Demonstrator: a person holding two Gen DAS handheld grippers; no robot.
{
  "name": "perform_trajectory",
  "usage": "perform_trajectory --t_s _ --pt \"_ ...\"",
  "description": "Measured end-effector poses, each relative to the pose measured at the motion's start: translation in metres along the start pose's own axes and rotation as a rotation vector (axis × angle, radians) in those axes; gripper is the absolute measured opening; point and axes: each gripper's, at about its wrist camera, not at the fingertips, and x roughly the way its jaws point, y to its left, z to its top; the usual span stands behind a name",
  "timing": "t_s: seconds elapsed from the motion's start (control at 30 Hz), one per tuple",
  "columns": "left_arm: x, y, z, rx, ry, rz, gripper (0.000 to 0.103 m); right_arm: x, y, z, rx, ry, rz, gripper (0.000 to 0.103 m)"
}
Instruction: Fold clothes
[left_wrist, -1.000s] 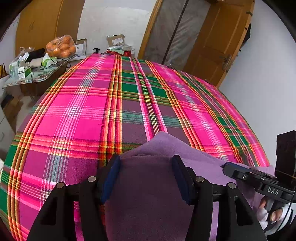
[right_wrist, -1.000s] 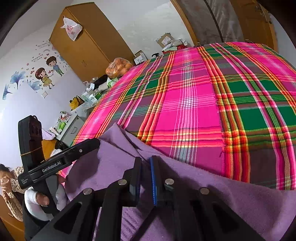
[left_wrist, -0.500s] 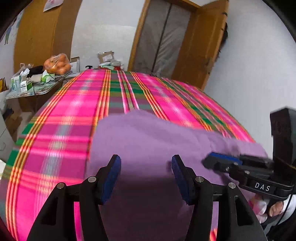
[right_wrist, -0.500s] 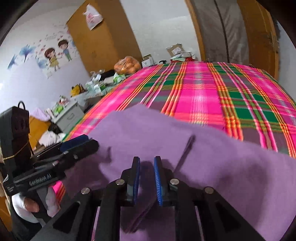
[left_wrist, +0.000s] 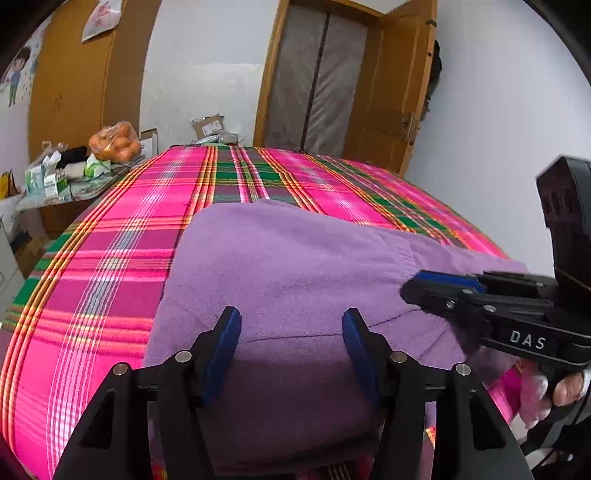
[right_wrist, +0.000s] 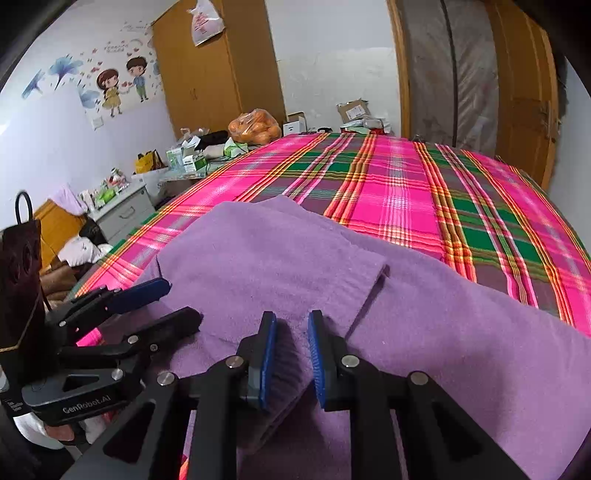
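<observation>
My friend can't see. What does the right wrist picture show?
A purple garment lies partly folded on a bed with a pink plaid blanket. The right tool sits slightly open over a fold; the left tool is open beside it. A bag of oranges sits behind.

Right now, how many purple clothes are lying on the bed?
1. The purple garment lies folded over at the near edge of the plaid bedspread, under the left gripper and right gripper. More could be hidden below the cameras.

Garment (right_wrist: 424, 314) runs off the frame bottom; bedspread (left_wrist: 110, 258) beneath hidden; shelf boxes (right_wrist: 184, 158) too small.
</observation>
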Motion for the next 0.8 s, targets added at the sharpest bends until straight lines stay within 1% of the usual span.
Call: perform_trajectory --t_s 0.17,0.27,0.4,0.47,0.6,0.8 --pt "-0.018 -0.007 -0.016 0.009 -0.019 0.011 0.06 -0.018 0.011 -0.019 -0.064 -0.022 -0.006 0.024" --pt "-0.02 -0.014 -0.023 0.05 -0.036 0.04 0.06 -0.02 0.013 -0.027 -0.076 -0.046 -0.01 0.026" --pt "-0.018 -0.013 -0.023 0.047 -0.041 0.044 0.06 -0.02 0.006 -0.029 -0.042 -0.048 0.013 0.031" --pt "-0.019 -0.013 -0.026 0.05 -0.049 0.048 0.06 -0.019 0.003 -0.031 -0.026 -0.054 0.016 0.036" --pt "-0.019 -0.016 -0.029 0.064 -0.064 0.07 0.06 -0.019 0.0 -0.033 0.0 -0.066 0.02 0.038" --pt "-0.02 -0.015 -0.029 0.053 -0.067 0.069 0.06 -0.021 0.0 -0.036 0.021 -0.081 0.018 0.038"
